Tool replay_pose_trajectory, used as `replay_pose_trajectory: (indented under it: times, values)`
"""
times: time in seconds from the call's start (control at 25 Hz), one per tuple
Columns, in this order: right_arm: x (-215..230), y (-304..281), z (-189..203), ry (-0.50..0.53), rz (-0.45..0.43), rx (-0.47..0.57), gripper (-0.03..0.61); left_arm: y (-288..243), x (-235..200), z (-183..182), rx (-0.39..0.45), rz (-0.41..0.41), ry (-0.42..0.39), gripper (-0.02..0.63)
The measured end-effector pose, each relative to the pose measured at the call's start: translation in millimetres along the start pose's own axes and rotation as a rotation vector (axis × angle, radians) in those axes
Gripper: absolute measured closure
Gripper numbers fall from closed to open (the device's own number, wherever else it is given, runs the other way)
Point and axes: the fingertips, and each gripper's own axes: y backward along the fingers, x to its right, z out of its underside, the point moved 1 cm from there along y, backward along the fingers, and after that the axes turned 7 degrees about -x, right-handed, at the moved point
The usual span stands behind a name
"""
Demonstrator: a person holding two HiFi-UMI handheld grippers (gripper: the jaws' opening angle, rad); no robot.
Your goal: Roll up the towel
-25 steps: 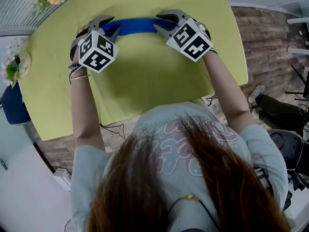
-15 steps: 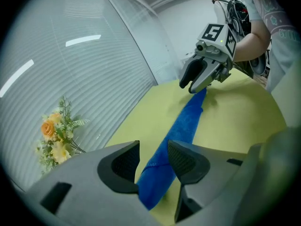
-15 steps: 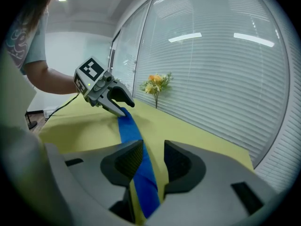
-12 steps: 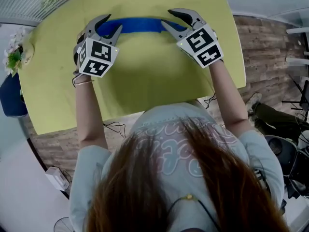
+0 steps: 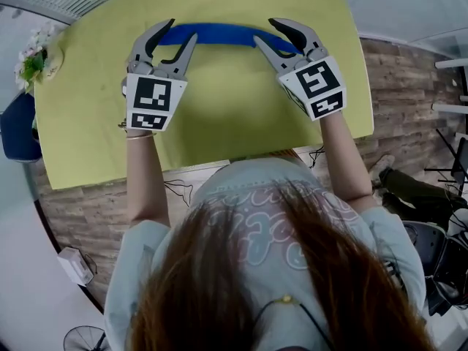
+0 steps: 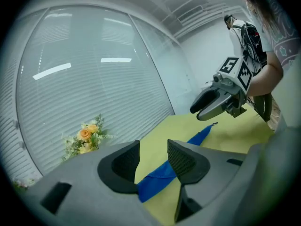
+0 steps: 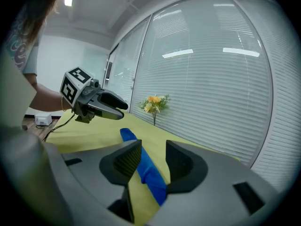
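Flowers (image 5: 31, 66): our 10 o'clock.
Towel (image 5: 219, 34): rolled, 12 o'clock.
Left gripper (image 5: 180, 31), right gripper (image 5: 266, 31): jaws just opening, spread, pinching nothing.
Table (image 5: 219, 123): yellow-green.
Room: we see blinds (image 6: 84, 69).

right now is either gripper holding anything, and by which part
Nothing is held. The left gripper and right gripper have just been opening, jaws apart and empty, clear of the rolled towel.

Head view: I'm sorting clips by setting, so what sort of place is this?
Probably an office or meeting room: a yellow-green table, slatted blinds across a glazed wall, and flowers at the table's edge.
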Motion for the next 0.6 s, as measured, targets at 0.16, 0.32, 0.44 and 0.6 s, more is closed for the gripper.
replay_pose_trajectory:
  times: [0.16, 0.32, 0.44, 0.6]
  values:
    - [-9.2, 10.6, -8.5, -0.001, 0.015, 0.031, 0.428, 25.1, 1.8, -7.8, 0.073, -0.015, 0.067, 0.457]
    - [-24.9, 19.7, -20.5, -0.003, 0.014, 0.069, 0.428, 49.8, 3.0, -9.0, 0.141, -0.014, 0.128, 0.457]
    - [-38.7, 27.9, -30.0, -0.011, -0.005, 0.104, 0.428, 67.6, 6.1, -11.9, 0.178, -0.021, 0.151, 0.457]
    - [-54.2, 45.9, -41.9, -0.020, -0.012, 0.157, 0.429, 92.8, 15.4, -19.0, 0.232, -0.006, 0.200, 0.457]
